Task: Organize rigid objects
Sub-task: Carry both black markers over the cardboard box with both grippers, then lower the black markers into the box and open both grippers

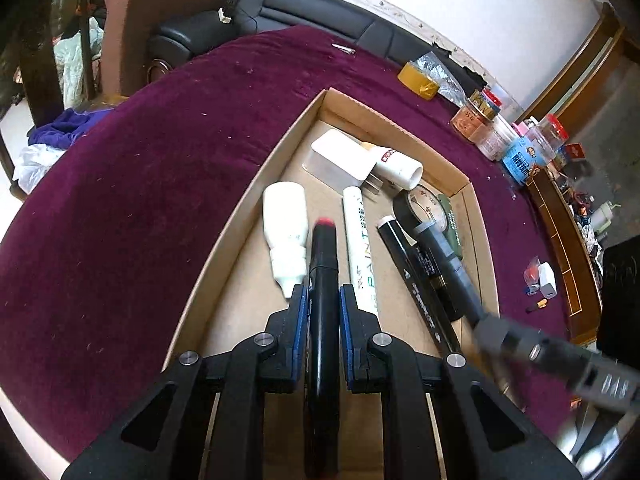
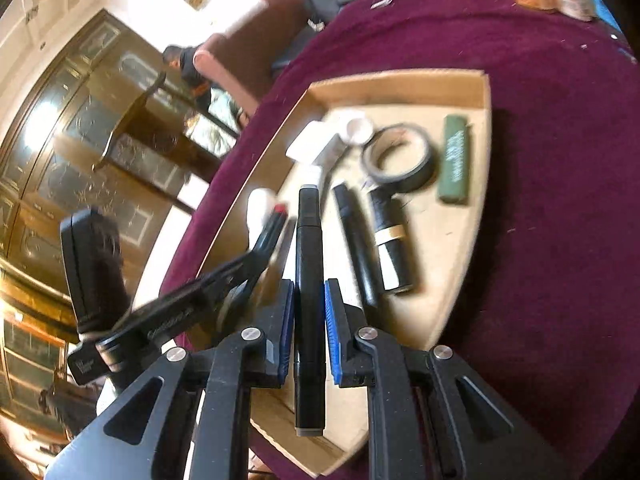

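A shallow cardboard tray (image 1: 280, 148) sits on the purple tablecloth and holds pens, bottles and tape. My left gripper (image 1: 323, 294) is shut on a black marker with a red tip (image 1: 325, 256), held over the tray beside a white squeeze bottle (image 1: 285, 232) and a white paint pen (image 1: 359, 240). My right gripper (image 2: 309, 290) is shut on a black marker with a grey tip (image 2: 309, 240), also over the tray (image 2: 400, 80). The left gripper shows blurred in the right wrist view (image 2: 256, 256). A black tape roll (image 2: 400, 156) and a green lighter (image 2: 455, 160) lie in the tray.
A yellow tape roll (image 1: 418, 79), jars and bottles (image 1: 480, 120) stand at the table's far right. A white charger (image 1: 546, 284) lies near a wooden box (image 1: 560, 240). A brown chair (image 1: 128, 32) and a black sofa (image 1: 280, 8) stand behind the table.
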Tool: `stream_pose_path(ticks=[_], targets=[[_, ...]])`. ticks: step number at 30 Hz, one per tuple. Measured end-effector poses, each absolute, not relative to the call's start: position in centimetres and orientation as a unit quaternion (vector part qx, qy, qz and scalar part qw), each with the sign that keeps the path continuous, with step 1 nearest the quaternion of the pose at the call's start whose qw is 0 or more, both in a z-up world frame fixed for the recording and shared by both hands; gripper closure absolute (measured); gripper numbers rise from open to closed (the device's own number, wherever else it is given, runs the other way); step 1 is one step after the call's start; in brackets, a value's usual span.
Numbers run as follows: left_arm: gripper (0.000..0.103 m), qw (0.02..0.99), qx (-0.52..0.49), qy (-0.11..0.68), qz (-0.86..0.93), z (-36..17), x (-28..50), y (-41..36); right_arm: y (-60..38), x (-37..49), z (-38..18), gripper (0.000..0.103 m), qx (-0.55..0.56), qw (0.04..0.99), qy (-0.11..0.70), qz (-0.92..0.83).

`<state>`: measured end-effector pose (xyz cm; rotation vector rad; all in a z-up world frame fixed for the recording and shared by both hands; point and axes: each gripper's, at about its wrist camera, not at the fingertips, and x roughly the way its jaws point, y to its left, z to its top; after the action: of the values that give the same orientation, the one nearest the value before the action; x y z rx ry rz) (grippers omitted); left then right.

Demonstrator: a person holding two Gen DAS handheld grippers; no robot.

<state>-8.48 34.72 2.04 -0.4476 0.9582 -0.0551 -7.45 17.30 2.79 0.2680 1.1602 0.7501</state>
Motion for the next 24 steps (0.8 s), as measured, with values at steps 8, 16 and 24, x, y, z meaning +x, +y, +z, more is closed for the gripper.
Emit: stream_pose_path(ticks=[8, 16, 24], targets=[[0.07, 0.872, -0.207, 0.443, -0.015, 2.8, -8.6, 34.6, 19.2, -7.3, 1.0, 0.09, 0.09, 0.759, 0.555, 0.328], [0.046, 0.885, -0.233, 0.403, 0.004, 4.9, -10.8, 36.0, 19.9, -8.4, 1.1, 0.089, 0.036, 0.782, 0.546, 0.299], [0.045, 0.889, -0.224, 0.396, 0.045, 5.5, -12.3, 36.2, 18.6, -10.3, 3.3, 0.061, 0.013, 0.814, 0.5, 0.296]])
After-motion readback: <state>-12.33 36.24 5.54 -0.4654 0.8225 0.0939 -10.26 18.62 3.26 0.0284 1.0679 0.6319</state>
